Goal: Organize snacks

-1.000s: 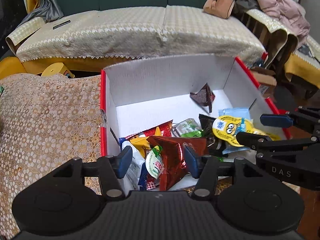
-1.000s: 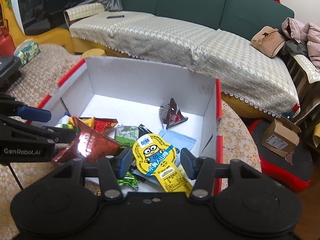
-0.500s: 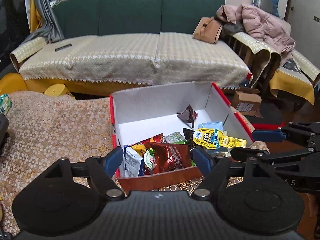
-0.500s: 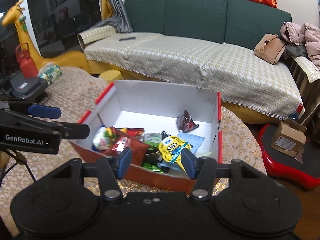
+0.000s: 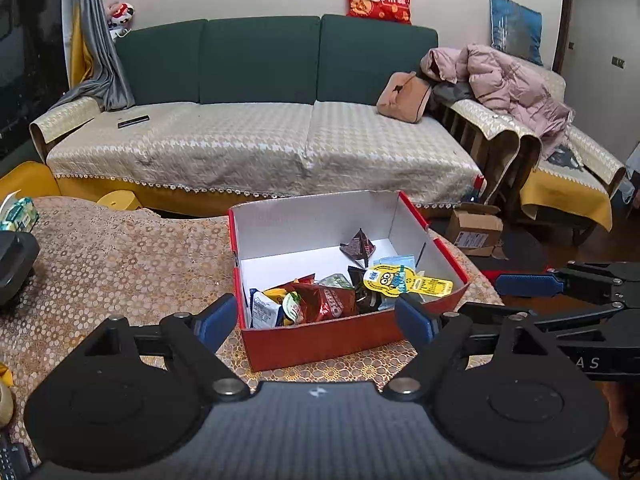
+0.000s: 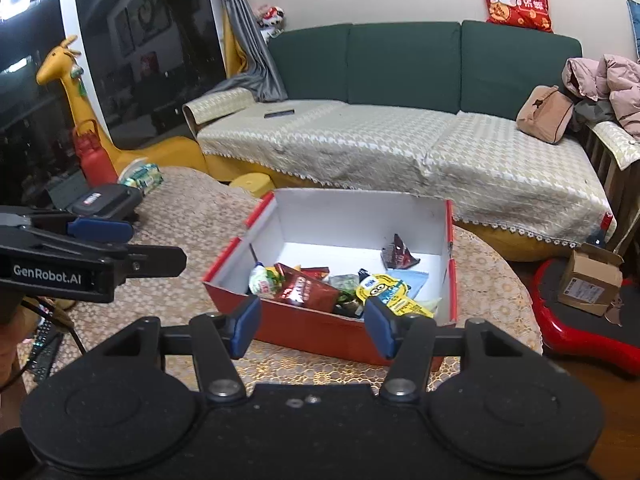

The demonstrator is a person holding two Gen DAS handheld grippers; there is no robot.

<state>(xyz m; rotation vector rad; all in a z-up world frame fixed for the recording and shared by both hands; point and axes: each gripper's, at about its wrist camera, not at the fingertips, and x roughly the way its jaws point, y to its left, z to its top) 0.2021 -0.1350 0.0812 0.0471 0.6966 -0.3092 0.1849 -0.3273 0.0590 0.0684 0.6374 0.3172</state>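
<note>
Left wrist view gives you the red cardboard box (image 5: pixel 320 344) standing on the lace-patterned tablecloth (image 5: pixel 100 264), its long axis running away from you toward the sofa (image 5: pixel 256 148), its open top facing up. Your left gripper (image 5: pixel 316 320) hangs in front of the near wall with its jaws spread wide and nothing between them. Your right gripper (image 5: pixel 520 296) enters from the right edge, just beside the box's right corner, its jaws also parted and empty.

Inside, the box is white and smooth, and the snacks are heaped against the near wall. You can pick out a glossy dark-red crinkled bag (image 5: pixel 320 300), a flat yellow cartoon-character packet (image 5: pixel 400 282) whose long tail points toward the right wall, a pale blue sachet (image 5: pixel 396 261) under it, and a white pouch (image 5: pixel 264 312) at the near left corner. One dark pyramid-shaped packet (image 5: pixel 359 245) sits apart from the heap, nearer the far wall — tip up.

From the right wrist view you see the same box (image 6: pixel 312 328) turned corner-on, with the yellow packet (image 6: pixel 384 292) lying nearest your right gripper (image 6: pixel 312 320).
</note>
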